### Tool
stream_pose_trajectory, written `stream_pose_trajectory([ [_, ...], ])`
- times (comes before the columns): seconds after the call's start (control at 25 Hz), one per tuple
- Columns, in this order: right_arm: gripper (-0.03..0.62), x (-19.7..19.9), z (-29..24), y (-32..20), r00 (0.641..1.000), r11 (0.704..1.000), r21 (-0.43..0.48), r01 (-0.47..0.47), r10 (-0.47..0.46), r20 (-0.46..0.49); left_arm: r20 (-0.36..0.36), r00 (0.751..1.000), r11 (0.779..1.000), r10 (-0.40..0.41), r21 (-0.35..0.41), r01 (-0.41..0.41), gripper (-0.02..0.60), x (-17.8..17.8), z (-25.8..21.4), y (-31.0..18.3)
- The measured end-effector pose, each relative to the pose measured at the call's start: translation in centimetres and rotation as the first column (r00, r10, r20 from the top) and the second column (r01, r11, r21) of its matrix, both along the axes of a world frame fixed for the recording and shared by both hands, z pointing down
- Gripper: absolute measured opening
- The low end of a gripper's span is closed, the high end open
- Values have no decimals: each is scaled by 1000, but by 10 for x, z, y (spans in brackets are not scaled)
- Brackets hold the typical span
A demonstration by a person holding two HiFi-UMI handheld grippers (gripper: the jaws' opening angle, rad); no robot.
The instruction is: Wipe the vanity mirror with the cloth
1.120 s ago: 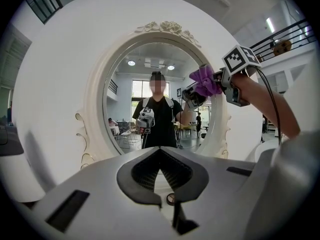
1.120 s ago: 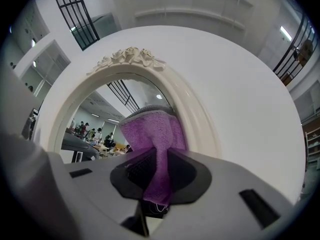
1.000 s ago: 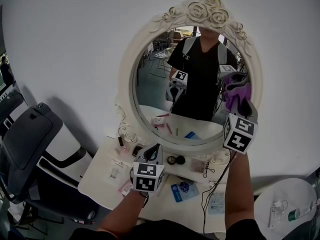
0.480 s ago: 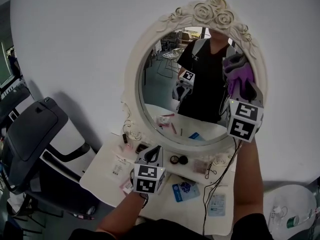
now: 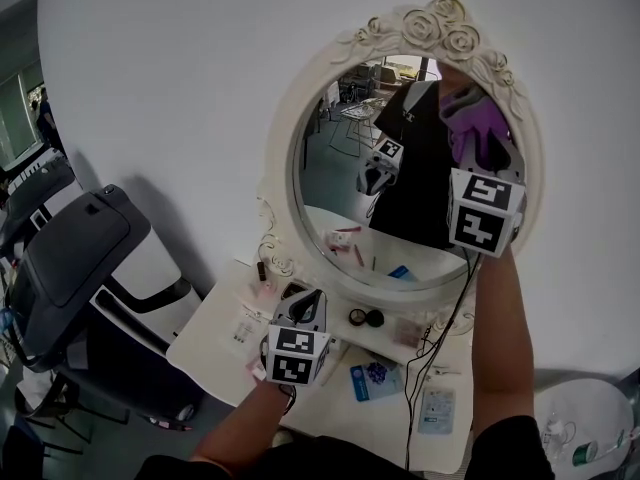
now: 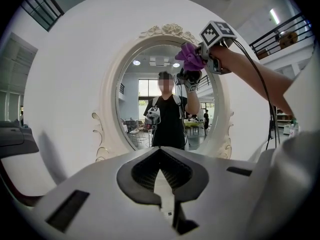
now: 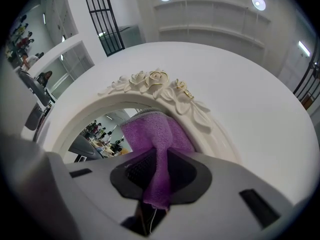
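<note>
At upper right of the vanity mirror, right gripper clamped tight on purple cloth, cloth against glass just under rose-carved frame. Left gripper low over vanity table, jaws together, empty.

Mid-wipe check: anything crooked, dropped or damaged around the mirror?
Nothing stands out. The purple cloth is clamped in the right gripper at the upper right of the mirror; the frame looks whole.
</note>
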State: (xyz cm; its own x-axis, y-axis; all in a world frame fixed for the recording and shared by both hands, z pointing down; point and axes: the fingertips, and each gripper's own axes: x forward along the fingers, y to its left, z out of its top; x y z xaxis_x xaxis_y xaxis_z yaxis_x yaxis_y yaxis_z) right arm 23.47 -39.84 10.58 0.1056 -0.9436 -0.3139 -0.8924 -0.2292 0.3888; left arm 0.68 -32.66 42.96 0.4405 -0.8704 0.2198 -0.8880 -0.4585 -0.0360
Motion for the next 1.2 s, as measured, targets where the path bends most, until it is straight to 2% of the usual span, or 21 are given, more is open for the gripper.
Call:
stream_pose_trajectory([
  [0.28, 67, -27, -23, -12, 996, 997, -16, 75, -76, -42, 0, 1000, 1000, -14, 3, 14, -3, -8, -2, 8],
  [0.84, 67, -74, -45, -31, 989, 996, -18, 84, -86, -122, -3, 997, 997, -71, 2, 71, -3, -39, -3, 15],
  [1.2, 67, -114, -44, -48, 981, 992, -25, 127, -130, -145, -2, 993, 993, -119, -9, 119, -3, -66, 1, 17],
])
